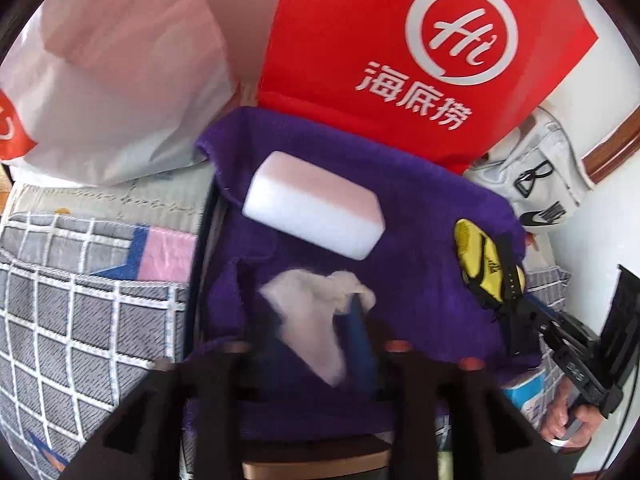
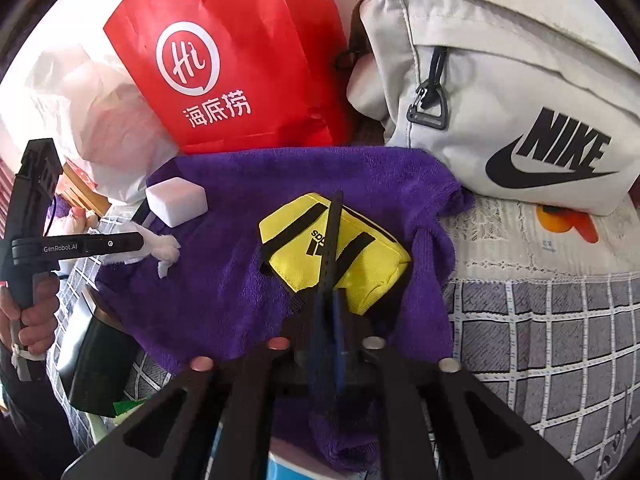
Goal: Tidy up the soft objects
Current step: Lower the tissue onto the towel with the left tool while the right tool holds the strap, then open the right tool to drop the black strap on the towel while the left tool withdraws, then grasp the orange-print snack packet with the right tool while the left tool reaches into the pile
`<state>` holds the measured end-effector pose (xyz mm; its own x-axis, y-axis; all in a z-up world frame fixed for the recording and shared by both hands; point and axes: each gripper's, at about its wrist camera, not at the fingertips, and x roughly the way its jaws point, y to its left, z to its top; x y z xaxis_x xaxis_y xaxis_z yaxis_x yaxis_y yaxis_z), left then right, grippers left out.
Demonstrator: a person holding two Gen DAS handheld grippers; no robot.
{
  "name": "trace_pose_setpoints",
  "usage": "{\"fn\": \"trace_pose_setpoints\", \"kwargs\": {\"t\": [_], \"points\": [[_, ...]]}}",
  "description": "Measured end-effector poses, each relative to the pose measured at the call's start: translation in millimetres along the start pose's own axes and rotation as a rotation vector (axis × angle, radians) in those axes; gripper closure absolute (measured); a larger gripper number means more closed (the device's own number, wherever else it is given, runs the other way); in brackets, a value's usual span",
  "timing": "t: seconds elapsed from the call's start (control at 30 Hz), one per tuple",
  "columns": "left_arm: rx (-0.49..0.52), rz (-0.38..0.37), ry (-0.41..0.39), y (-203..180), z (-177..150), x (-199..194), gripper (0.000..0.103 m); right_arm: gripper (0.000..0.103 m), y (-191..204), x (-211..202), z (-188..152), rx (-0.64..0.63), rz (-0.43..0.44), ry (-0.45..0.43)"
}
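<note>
A purple towel [image 1: 420, 216] [image 2: 256, 184] lies spread on the bed. On it sit a white foam block [image 1: 314, 204] [image 2: 176, 200] and a yellow Adidas pouch [image 1: 484, 258] [image 2: 360, 264]. My left gripper [image 1: 320, 332] is shut on a crumpled white tissue [image 1: 312, 312] [image 2: 162, 250] just above the towel, near the block. My right gripper [image 2: 330, 248] is shut on the yellow pouch's black strap; it also shows in the left wrist view [image 1: 508, 276].
A red paper bag [image 1: 400, 40] [image 2: 232, 68] and a white plastic bag [image 1: 120, 80] [image 2: 80, 112] stand behind the towel. A grey Nike bag [image 2: 500, 92] [image 1: 540, 168] lies at the right. A checked grey quilt [image 1: 80, 300] [image 2: 540, 328] covers the bed. A dark box [image 2: 96, 360] sits at the left.
</note>
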<state>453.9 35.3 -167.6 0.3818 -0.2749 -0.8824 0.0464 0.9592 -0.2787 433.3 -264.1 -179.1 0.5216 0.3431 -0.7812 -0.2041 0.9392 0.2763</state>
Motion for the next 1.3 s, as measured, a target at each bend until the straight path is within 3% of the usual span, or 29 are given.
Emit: {"fn": "trace_pose_setpoints", "kwargs": {"t": [0.03,0.1,0.17,0.53,0.67,0.73,0.8,0.93,1.03,1.3], "points": [[0.003,0.02,-0.011,0,-1,-2,0.044,0.076,1,-2,0,-0.006,-0.001,-0.006],[0.012,0.062,-0.041,-1,-3,-10,0.043,0.052,3,-8,0,-0.012,-0.025,-0.027],[0.018,0.07,-0.052,-1,-6,-18,0.043,0.047,4,-15,-1,-0.008,-0.053,-0.04],[0.008,0.044,-0.16,-1,-42,-86,0.043,0.047,44,-72,-25,-0.046,-0.085,-0.082],[0.013,0.017,-0.218,-2,-67,-119,0.043,0.047,56,-102,-43,-0.019,-0.063,-0.128],[0.015,-0.006,-0.23,-2,-79,-131,0.043,0.047,61,-113,-52,0.0,-0.02,-0.101],[0.023,-0.021,-0.233,-4,-94,-142,0.043,0.047,66,-123,-63,0.012,0.004,-0.088],[0.061,-0.011,-0.233,-9,-125,-159,0.043,0.047,86,-149,-93,-0.045,-0.05,-0.098],[0.051,-0.024,-0.21,-9,-148,-165,0.043,0.047,94,-164,-118,-0.061,-0.045,-0.095],[0.053,0.018,-0.197,-9,-213,-166,0.043,0.047,94,-167,-189,-0.043,-0.101,-0.038]]}}
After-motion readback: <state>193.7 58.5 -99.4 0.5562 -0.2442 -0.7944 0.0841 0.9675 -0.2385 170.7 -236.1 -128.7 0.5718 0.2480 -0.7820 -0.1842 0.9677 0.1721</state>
